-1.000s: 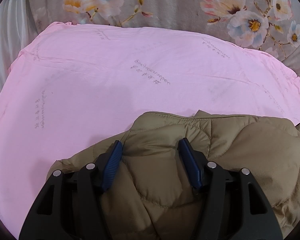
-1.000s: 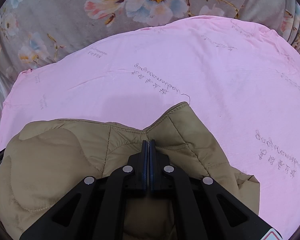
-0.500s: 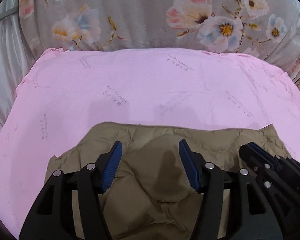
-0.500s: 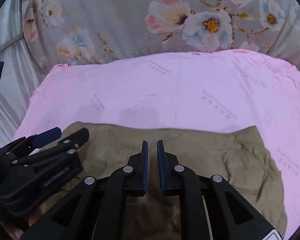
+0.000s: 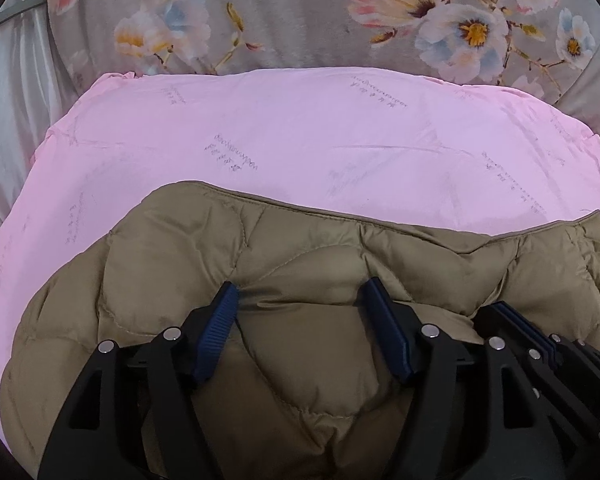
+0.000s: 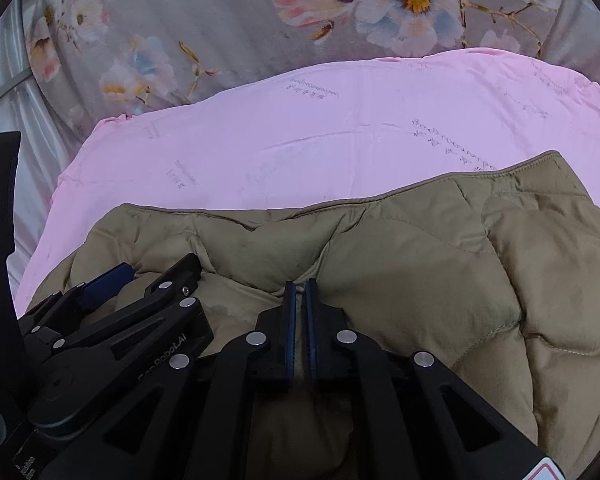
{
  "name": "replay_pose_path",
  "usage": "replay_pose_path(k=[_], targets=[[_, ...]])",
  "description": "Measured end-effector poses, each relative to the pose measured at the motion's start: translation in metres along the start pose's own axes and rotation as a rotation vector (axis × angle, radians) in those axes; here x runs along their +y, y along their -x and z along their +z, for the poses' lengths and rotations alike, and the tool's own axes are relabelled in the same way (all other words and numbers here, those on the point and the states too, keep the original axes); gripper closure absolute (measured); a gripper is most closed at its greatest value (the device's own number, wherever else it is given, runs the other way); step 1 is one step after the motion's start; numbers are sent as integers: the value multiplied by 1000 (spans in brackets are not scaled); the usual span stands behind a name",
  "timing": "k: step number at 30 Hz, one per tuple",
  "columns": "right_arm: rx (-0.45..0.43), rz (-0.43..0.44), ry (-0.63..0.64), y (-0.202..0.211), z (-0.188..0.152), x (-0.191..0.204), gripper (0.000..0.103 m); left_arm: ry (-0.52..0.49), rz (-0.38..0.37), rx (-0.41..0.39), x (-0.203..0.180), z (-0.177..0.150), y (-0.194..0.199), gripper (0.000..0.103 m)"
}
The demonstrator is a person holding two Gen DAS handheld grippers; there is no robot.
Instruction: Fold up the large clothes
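Black plastic frames fill the near edge of both views, studded with round silver rivets and tipped with ribbed blue pads. Your left gripper (image 5: 300, 300) stands wide, its two blue fingers pressed down into the padding with a soft bulge of fabric swelling between them. Your right gripper (image 6: 300, 292) is nearly closed, only a thin slit between its pads, and whether a fold of fabric is pinched in that slit you cannot tell from here. The two tools sit just beside each other: the right one shows at the lower right of the left view (image 5: 540, 344), the left one at the lower left of the right view (image 6: 112, 300).

Under both lies the jacket (image 5: 308, 248), an olive-tan puffer with a smooth, faintly glossy shell. Curved quilting seams cut it into plump, rounded cells, and creases radiate from where your fingers press. Its far hem runs as a narrow stitched band, slightly wavy, from a rounded corner on the left to a pointed corner on the right (image 6: 556, 156).

Beyond the hem spreads the pink sheet (image 5: 300, 120), matte and soft, lightly wrinkled, printed with faint grey script at scattered angles. The jacket rests on its near part.

Farthest off, a grey floral fabric (image 6: 236, 20) with large pink, white and blue blossoms rises behind the sheet, and pale satin-like folds (image 5: 12, 92) hang at the left.
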State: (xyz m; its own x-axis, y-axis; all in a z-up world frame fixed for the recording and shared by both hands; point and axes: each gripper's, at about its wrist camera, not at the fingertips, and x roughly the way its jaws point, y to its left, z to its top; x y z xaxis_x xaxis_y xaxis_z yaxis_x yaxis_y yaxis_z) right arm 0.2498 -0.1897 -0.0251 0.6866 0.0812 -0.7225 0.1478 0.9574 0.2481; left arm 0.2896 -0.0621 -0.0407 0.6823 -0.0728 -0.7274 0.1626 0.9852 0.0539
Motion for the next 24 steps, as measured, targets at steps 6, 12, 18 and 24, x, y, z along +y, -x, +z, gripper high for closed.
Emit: replay_pose_path(k=[6,12,18,24], targets=[[1,0,-6,-2,-1,-1,100,-1,3,0,-1,-1,-4,38],[1,2,-8,-4,-1,-1,100,0,4,0,-1,-2,-5,38],[1,2,-8,-4,-1,-2,100,0,4,0,-1,-2,-5,38],[1,3,-9,-4,-1,-2,100,0,4,0,-1,-3,-5,38]])
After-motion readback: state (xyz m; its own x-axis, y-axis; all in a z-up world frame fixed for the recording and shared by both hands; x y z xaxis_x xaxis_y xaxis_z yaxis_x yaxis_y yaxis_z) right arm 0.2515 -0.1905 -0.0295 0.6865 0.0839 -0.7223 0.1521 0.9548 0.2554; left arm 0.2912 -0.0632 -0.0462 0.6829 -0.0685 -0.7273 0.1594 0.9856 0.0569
